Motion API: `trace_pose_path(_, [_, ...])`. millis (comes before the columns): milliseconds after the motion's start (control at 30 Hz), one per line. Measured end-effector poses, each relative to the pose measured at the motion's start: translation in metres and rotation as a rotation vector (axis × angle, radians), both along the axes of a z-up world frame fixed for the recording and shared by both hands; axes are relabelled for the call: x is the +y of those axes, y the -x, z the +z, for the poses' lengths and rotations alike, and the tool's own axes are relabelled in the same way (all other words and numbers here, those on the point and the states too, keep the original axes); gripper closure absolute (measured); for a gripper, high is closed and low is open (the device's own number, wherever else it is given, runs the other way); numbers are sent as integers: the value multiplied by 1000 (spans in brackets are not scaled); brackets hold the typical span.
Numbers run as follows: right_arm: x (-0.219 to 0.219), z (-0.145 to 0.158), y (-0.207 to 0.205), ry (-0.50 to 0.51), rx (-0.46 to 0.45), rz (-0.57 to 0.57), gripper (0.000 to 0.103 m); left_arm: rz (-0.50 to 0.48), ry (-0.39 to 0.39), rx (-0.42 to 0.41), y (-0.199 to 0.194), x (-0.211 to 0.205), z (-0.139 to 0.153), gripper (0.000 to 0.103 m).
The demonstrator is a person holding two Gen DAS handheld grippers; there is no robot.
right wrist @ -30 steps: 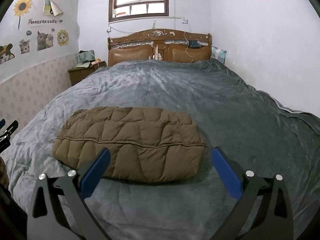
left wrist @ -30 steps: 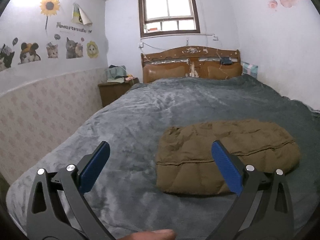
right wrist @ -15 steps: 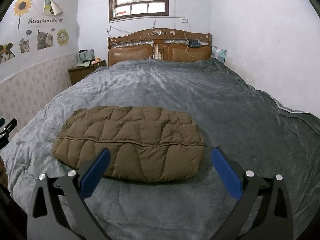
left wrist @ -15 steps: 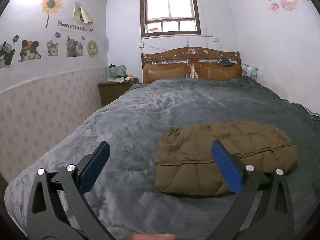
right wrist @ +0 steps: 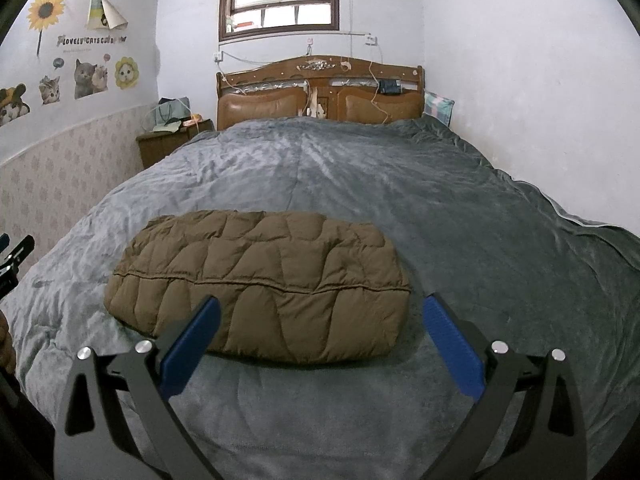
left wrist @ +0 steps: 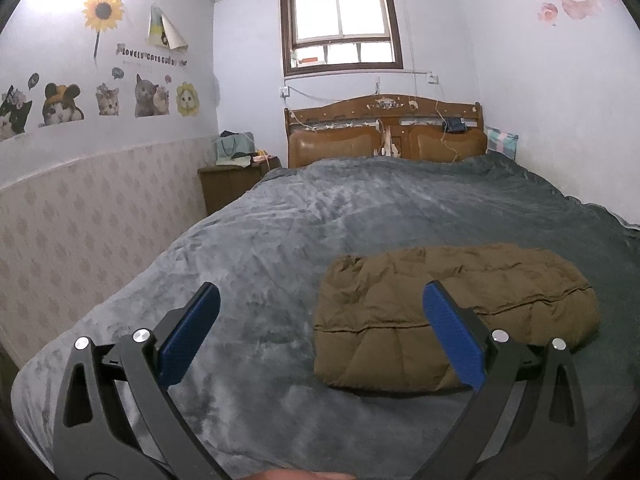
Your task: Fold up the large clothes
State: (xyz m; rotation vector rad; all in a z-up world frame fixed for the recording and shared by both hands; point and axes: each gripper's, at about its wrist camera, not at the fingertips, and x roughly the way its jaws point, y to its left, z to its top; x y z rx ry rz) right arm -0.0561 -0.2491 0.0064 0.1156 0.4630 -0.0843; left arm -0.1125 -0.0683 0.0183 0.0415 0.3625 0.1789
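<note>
Both my grippers are up off the bed, aimed forward toward the headboard point(right wrist: 320, 92), holding nothing. My left gripper point(left wrist: 320, 312) has its jaws spread wide, blue pads point(left wrist: 188, 340) well apart, over the grey blanket point(left wrist: 360, 208) near the foot of the bed; a sliver of my hand point(left wrist: 288, 475) shows at the bottom edge of that view. My right gripper point(right wrist: 320, 312) is likewise released, jaws wide, nothing between the pads point(right wrist: 454, 346). The brown puffer jacket point(right wrist: 260, 284) lies folded into a compact oblong bundle on the blanket, long side running across the bed, a seam line along its near face. From the right wrist view it sits dead ahead, just beyond the fingertips, not touching them. From the left wrist view the same jacket point(left wrist: 452, 312) sits off to the right of centre, with the right-hand pad overlapping it in the frame (overlap only, can't confirm any contact). The left gripper's tip point(right wrist: 16, 254) pokes in at the left edge of the right wrist view, level with the jacket's left end but well apart from it. Nightstand point(left wrist: 228, 184) with clutter sits left of the headboard, window point(left wrist: 342, 28) above it, cat stickers point(left wrist: 100, 102) on the left wall.
</note>
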Motion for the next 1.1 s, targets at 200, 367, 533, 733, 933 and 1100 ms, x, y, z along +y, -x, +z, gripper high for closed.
trace_pose_path(200, [-1, -1, 0, -5, 3, -2, 2, -6, 1, 2, -2, 2, -1, 3])
trace_pose_path(367, [0, 0, 0, -3, 2, -3, 2, -2, 5, 3, -1, 3, -1, 3])
trace_pose_path(533, [-1, 0, 0, -5, 2, -3, 2, -4, 11, 7, -2, 2, -2, 3])
trace_pose_path(733, [-1, -1, -1, 2, 6, 2, 2, -3, 13, 2, -2, 4, -2, 3])
trace_pose_path(933, [-2, -1, -1, 2, 5, 2, 2, -5, 15, 5, -3, 4, -3, 3])
trace_pose_path(1100, [-2, -2, -1, 2, 6, 2, 2, -7, 15, 8, -4, 4, -4, 3])
